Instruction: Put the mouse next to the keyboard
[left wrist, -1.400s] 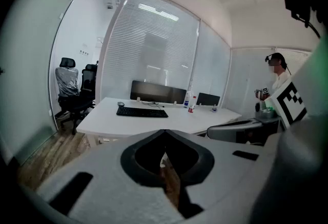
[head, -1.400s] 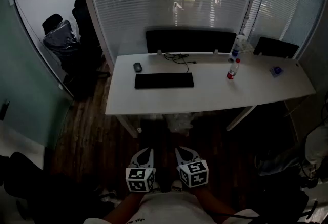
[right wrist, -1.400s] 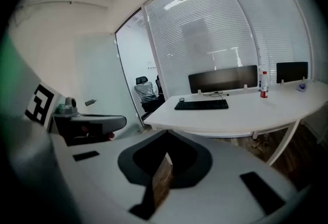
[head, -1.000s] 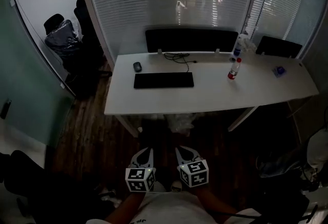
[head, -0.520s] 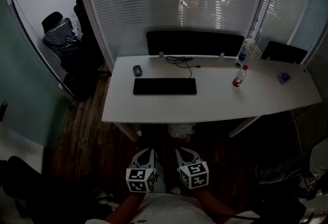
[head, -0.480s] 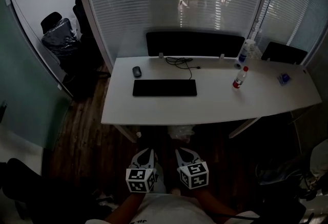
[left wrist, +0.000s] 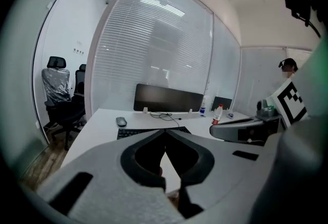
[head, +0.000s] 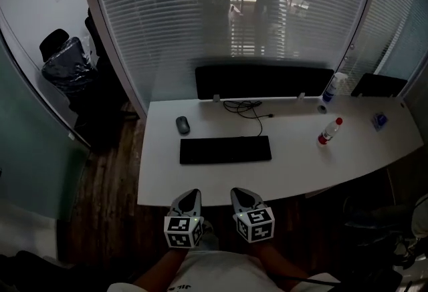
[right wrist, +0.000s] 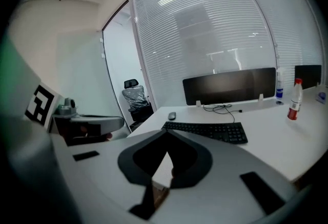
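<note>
A small dark mouse [head: 182, 125] lies on the white desk [head: 294, 170], a little behind the left end of the black keyboard [head: 225, 149] and apart from it. Both grippers hang low in front of the person, short of the desk's near edge. The left gripper [head: 192, 193] is shut and empty, and so is the right gripper [head: 238, 191]. In the left gripper view the jaws of the left gripper [left wrist: 165, 131] meet, with the mouse [left wrist: 121, 121] and keyboard [left wrist: 129, 133] beyond. In the right gripper view the right gripper [right wrist: 166, 132] is likewise shut, facing the keyboard [right wrist: 210, 130] and mouse [right wrist: 171, 115].
A dark monitor [head: 264, 81] stands at the desk's back edge, and a loose cable [head: 251, 110] lies before it. A red-labelled bottle [head: 329, 131], a spray bottle [head: 334, 87] and a small blue object [head: 381, 120] are at the right. Office chairs [head: 63, 67] stand left, behind a glass wall.
The view has come closer to the desk, whose near edge now lies just ahead of the grippers. Both grippers stay shut, side by side, in the same place in view.
</note>
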{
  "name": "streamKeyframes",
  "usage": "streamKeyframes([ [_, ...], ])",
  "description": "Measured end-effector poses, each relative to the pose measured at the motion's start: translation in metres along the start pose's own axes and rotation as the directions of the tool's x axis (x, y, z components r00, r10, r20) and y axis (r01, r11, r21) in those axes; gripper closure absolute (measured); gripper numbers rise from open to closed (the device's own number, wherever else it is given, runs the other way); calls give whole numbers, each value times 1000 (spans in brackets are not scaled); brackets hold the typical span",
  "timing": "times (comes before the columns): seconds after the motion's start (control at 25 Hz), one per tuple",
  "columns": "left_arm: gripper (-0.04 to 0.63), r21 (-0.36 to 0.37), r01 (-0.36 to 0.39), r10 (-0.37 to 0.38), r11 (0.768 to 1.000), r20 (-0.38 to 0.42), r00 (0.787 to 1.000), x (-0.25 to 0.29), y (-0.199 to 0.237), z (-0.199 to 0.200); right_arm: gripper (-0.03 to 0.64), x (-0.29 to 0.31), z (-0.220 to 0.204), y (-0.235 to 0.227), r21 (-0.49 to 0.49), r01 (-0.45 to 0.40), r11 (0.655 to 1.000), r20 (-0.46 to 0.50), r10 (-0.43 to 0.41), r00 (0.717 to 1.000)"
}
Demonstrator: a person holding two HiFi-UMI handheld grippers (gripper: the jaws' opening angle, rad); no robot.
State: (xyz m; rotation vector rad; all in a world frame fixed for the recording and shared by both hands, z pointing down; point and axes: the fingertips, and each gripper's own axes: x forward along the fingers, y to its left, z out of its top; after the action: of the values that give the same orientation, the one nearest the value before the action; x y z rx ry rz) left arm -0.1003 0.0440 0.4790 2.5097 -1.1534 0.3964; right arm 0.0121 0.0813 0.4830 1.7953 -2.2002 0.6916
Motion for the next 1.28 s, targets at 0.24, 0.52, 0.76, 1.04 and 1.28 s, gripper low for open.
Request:
streamKeyframes([
  [0.24, 591, 7, 18, -18, 1000, 6, 1000, 52, 46, 36, 614, 60, 36, -12, 12, 24, 1000, 13, -24, 1000],
  [0.52, 591, -14, 20, -20, 1000, -11, 1000, 87, 57, 55, 614, 90, 61, -29, 11, 28, 1000, 3, -28, 1000],
  [0.76, 591, -48, -7, 6, 999, -11, 1000, 108, 55, 60, 614, 107, 76, -47, -32, 0, 999, -17, 0, 1000],
  [1.04, 591, -56, -32, 31, 998, -17, 999, 127, 54, 64, 614, 119, 78, -65, -47, -24, 999, -44, 22, 999],
  [1.28, 591, -73, -81, 80, 994, -15, 997, 135, 77, 67, 614, 146, 86, -60, -85, -71, 994, -61, 66, 996],
])
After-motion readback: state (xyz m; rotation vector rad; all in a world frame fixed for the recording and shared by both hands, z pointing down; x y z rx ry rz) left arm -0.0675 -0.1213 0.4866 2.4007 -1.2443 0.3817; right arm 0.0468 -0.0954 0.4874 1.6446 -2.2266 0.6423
